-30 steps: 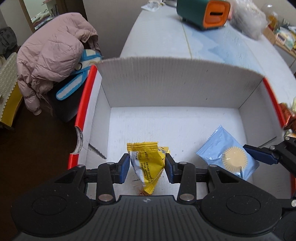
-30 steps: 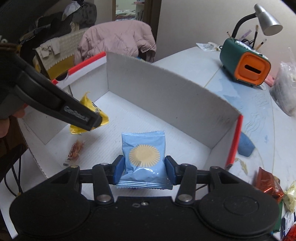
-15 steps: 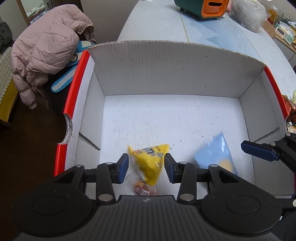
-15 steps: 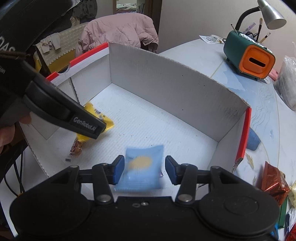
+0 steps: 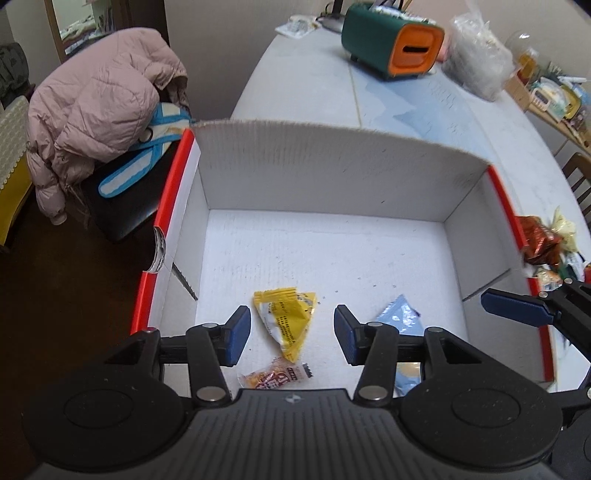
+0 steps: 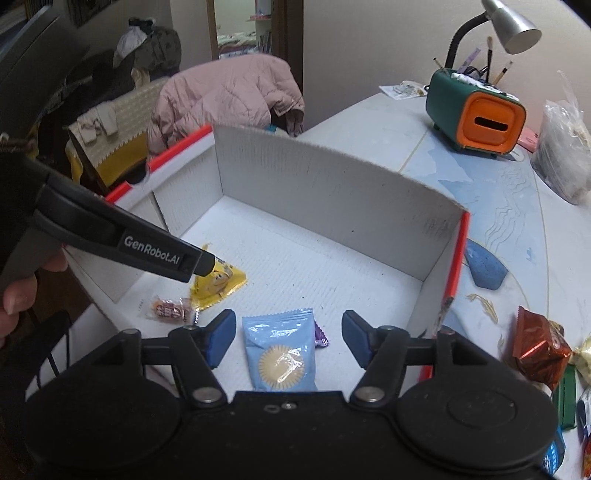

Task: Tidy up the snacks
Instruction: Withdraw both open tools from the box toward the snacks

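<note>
A white cardboard box (image 5: 332,173) with red edges holds the snacks. A yellow packet (image 5: 286,317) lies on its floor, with a small orange candy (image 5: 275,376) just in front. My left gripper (image 5: 291,338) is open above them, empty. A light blue packet (image 6: 282,354) lies on the box floor, with a small purple wrapper (image 6: 320,338) beside it. My right gripper (image 6: 288,338) is open above it, empty. The yellow packet (image 6: 218,280) and candy (image 6: 170,308) also show in the right wrist view, the blue packet (image 5: 400,319) in the left.
Loose snacks (image 6: 543,350) lie on the table right of the box. A green and orange holder (image 6: 476,114), a desk lamp (image 6: 513,26) and a plastic bag (image 6: 565,147) stand farther back. A pink jacket (image 5: 99,110) hangs over a chair left of the table.
Both grippers opened and let their packets drop. The yellow packet and the blue packet now lie on the box floor. Both grippers have risen and pulled back a little.
</note>
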A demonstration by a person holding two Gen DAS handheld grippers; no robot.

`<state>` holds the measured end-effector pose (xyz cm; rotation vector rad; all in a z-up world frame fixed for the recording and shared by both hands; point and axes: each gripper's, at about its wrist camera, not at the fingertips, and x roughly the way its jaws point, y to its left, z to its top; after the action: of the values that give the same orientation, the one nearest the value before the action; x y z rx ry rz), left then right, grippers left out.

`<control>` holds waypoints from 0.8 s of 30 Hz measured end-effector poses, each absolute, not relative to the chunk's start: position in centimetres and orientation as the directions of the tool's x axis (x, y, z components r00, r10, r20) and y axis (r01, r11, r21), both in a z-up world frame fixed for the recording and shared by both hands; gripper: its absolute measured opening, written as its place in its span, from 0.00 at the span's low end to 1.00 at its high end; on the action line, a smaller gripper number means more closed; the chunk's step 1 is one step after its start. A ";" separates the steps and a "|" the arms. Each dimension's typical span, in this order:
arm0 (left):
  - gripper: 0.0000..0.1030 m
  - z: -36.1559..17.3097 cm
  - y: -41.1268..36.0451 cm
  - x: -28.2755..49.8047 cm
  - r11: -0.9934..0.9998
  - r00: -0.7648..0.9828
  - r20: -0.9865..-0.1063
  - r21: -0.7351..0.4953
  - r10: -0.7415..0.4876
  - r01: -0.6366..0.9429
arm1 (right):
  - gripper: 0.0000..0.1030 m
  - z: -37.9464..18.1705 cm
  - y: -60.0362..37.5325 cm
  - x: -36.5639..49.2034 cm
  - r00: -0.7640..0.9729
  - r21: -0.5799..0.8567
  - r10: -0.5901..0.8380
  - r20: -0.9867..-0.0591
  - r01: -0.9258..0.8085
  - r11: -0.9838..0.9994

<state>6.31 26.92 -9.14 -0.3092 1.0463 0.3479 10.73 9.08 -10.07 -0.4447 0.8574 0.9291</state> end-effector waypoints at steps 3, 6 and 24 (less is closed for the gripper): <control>0.47 -8.2 26.2 5.6 0.908 0.488 -0.863 -0.095 0.130 -0.409 | 0.62 -9.1 8.3 10.4 0.323 0.028 0.528 -0.785 -0.833 0.552; 0.50 -7.1 25.4 4.9 0.914 0.520 -0.844 -0.100 0.132 -0.393 | 0.64 -8.2 7.5 10.2 0.334 0.036 0.546 -0.768 -0.829 0.558; 0.59 -1.6 18.3 2.1 0.957 0.699 -0.706 -0.110 0.114 -0.267 | 0.82 -2.8 -0.3 9.2 0.439 0.094 0.621 -0.649 -0.764 0.639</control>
<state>2.13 18.28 -1.61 -0.2109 0.7697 0.2144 9.15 -0.29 -2.85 -0.2266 0.7045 0.8692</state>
